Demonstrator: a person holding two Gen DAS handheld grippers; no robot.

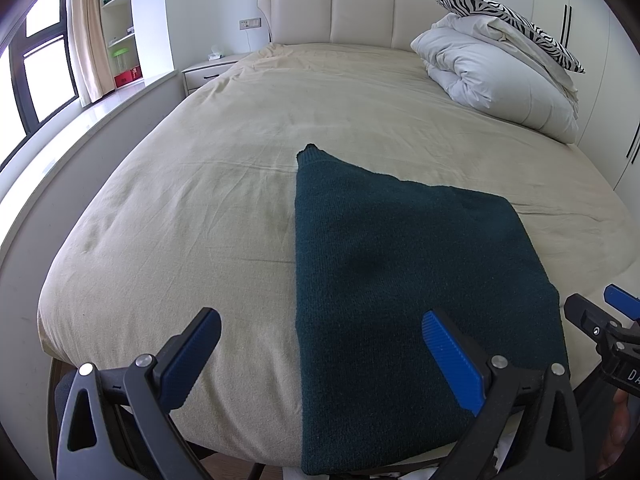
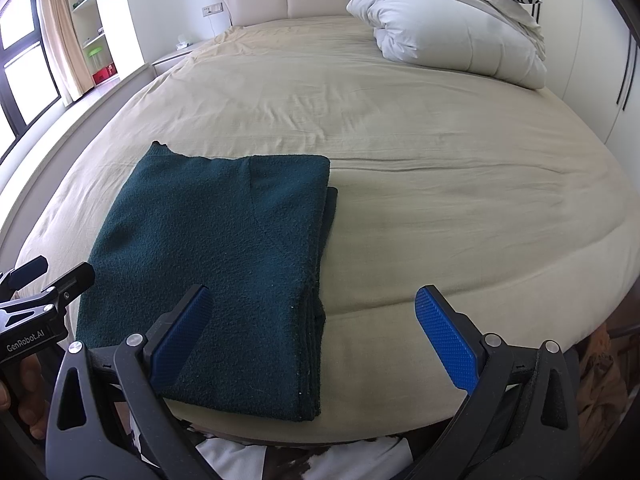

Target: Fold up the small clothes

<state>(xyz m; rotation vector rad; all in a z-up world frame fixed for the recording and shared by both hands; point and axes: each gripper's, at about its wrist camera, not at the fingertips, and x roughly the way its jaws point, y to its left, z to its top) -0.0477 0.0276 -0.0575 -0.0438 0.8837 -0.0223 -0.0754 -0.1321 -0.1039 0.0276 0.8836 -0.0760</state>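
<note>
A dark green knit garment (image 1: 404,280) lies folded flat on the beige bed sheet (image 1: 192,216) at the near edge of the bed. It also shows in the right wrist view (image 2: 216,264), a layered rectangle with stacked edges on its right side. My left gripper (image 1: 320,340) is open and empty, held just above the garment's near left edge. My right gripper (image 2: 312,320) is open and empty, above the garment's near right edge. The right gripper also shows in the left wrist view (image 1: 600,316), and the left gripper in the right wrist view (image 2: 48,276).
A white duvet (image 1: 500,76) with a zebra-print pillow (image 1: 516,20) is piled at the far right by the padded headboard (image 1: 336,12). A nightstand (image 1: 208,70), shelves (image 1: 118,20) and a window (image 1: 36,76) are to the left. Wardrobe doors (image 1: 592,24) stand right.
</note>
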